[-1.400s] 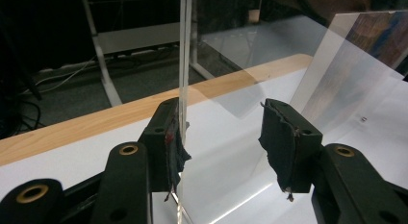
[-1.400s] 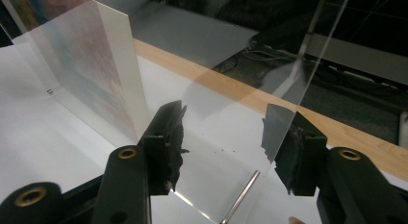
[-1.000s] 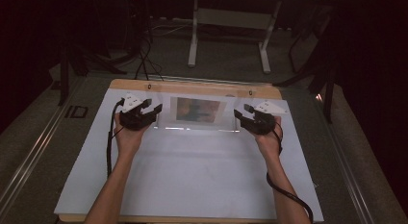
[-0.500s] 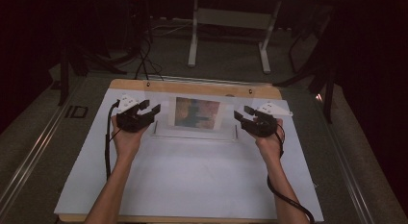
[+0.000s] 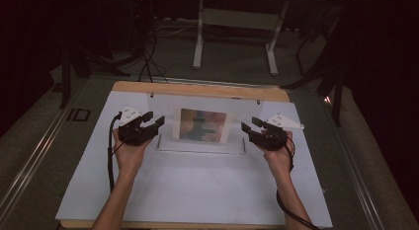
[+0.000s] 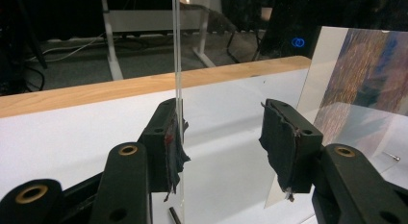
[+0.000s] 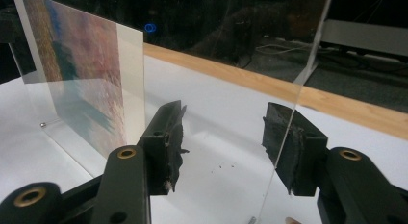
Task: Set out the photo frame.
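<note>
A clear acrylic panel (image 5: 163,107) stands nearly upright on the white mat, with a colourful landscape print (image 5: 203,125) behind its middle. My left gripper (image 5: 154,120) is at its left side edge and my right gripper (image 5: 250,123) at its right side edge. In the left gripper view the panel's thin edge (image 6: 177,65) runs down in front of the left pad, the jaws (image 6: 223,132) standing wide with a clear gap. In the right gripper view the panel's edge (image 7: 300,84) crosses the right pad, and those jaws (image 7: 223,132) also stand wide. The print (image 7: 82,75) (image 6: 365,89) shows beyond the jaws.
A second clear sheet (image 5: 200,145) lies flat in front of the panel. A white mat (image 5: 197,190) covers the wooden table (image 5: 197,89). A small screw (image 6: 394,157) (image 7: 43,124) lies near the panel's foot. Dark floor, cables and a desk frame (image 5: 234,37) lie beyond the far edge.
Both hands have drawn back toward the near side of the table. The panel with the print has tipped up from a low slant to nearly upright.
</note>
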